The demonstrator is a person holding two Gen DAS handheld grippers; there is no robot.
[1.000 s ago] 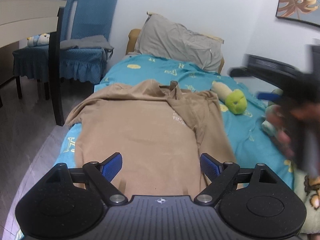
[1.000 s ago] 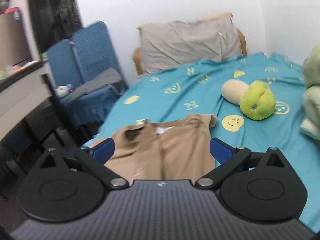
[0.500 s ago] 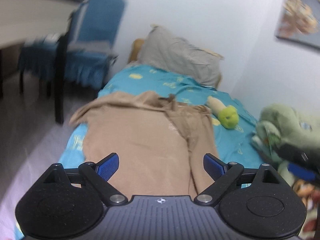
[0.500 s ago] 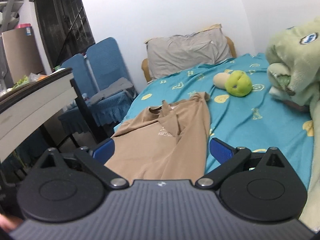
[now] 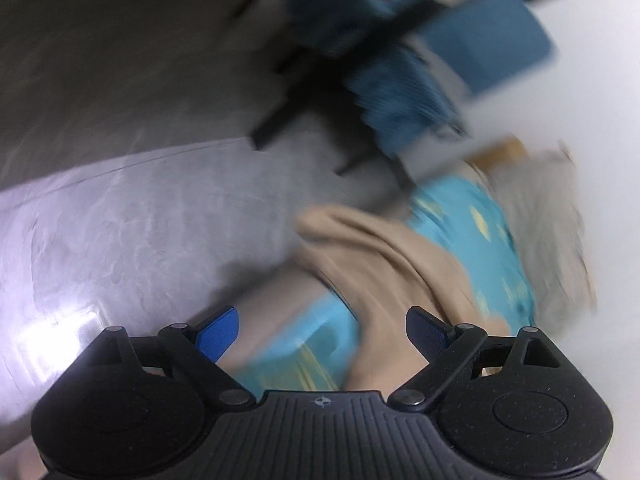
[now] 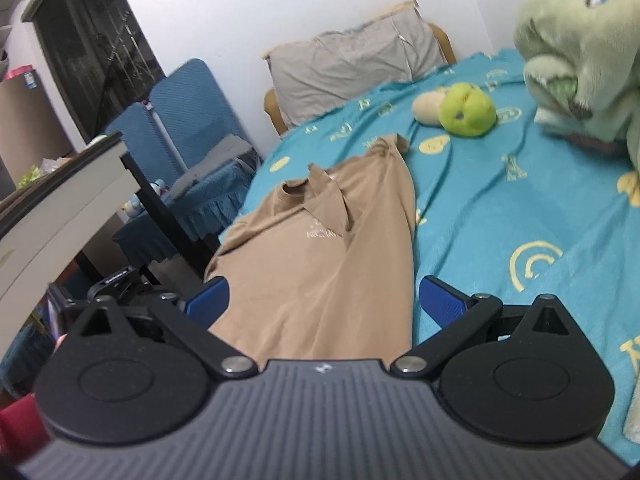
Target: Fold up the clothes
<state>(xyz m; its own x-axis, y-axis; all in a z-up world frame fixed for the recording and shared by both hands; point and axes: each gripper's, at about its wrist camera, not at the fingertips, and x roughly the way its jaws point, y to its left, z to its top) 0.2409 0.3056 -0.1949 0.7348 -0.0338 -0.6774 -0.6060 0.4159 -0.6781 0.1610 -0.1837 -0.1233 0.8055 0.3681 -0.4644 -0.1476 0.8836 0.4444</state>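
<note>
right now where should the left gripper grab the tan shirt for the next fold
Probably the unfolded sleeve edge of the tan shirt, coming in from the floor side. That side spreads out to the bed edge, while the far side is already folded over the body.

A tan shirt lies on the teal bed, one side folded inward, before the wide-apart right hand-held gripper (nothing gripped).
</note>
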